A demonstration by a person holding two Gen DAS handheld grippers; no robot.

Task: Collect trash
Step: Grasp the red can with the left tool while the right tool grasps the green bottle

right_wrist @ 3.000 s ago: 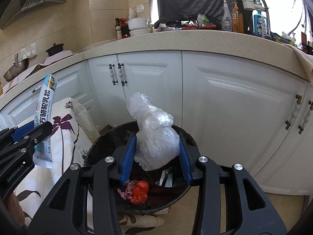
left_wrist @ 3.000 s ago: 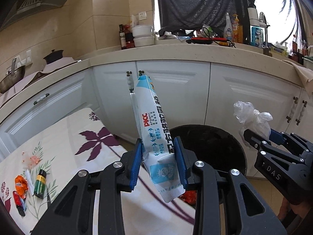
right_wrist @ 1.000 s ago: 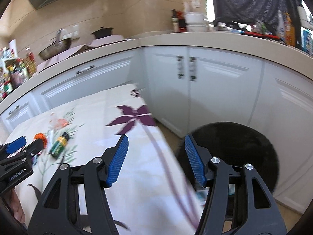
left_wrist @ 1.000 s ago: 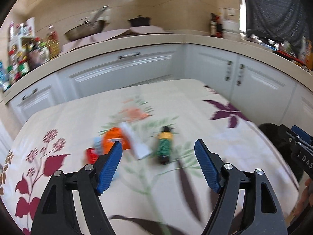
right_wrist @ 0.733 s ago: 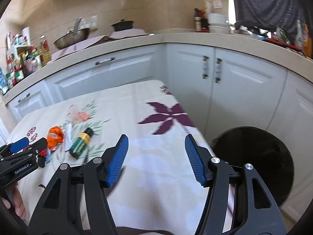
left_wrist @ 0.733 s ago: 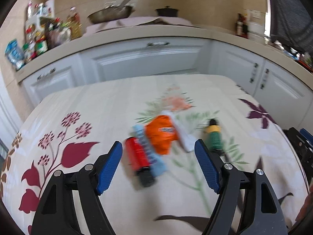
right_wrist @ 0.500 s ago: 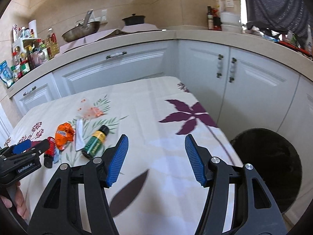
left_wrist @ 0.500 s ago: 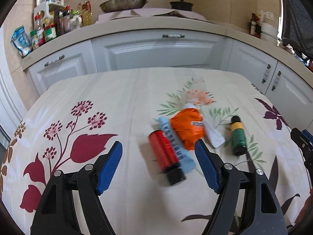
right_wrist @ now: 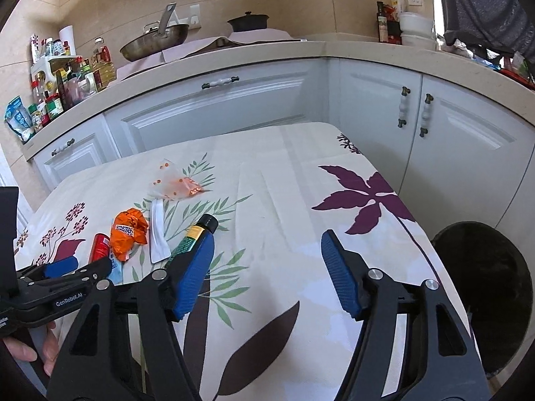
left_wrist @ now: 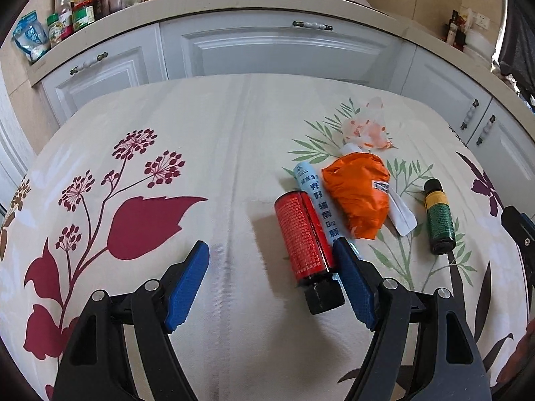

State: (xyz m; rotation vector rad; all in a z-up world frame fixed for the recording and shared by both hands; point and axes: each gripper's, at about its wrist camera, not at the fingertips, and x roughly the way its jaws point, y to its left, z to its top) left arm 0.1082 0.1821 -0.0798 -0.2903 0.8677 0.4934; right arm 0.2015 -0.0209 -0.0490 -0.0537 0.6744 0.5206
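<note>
Left wrist view: my left hand-held gripper [left_wrist: 271, 277], jaws apart and empty, should straddle the red tube [left_wrist: 302, 239] on the worktop [left_wrist: 217, 140] squarely; right wrist view: my right hand-held gripper [right_wrist: 267, 267], jaws just opening wider and empty, should centre on the green bottle [right_wrist: 192, 237].

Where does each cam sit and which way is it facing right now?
Left wrist: rides the left gripper, tilted steeply down at the floral tablecloth; its open blue-padded fingers frame the red tube; the right gripper's tip shows at the right edge.
Right wrist: rides the right gripper, angled less steeply across the table toward the cabinets and black bin; jaws empty and just been opening; the left gripper and a hand show at lower left.
Shared: red tube, orange wrapper, green bottle, tablecloth, cabinets.
</note>
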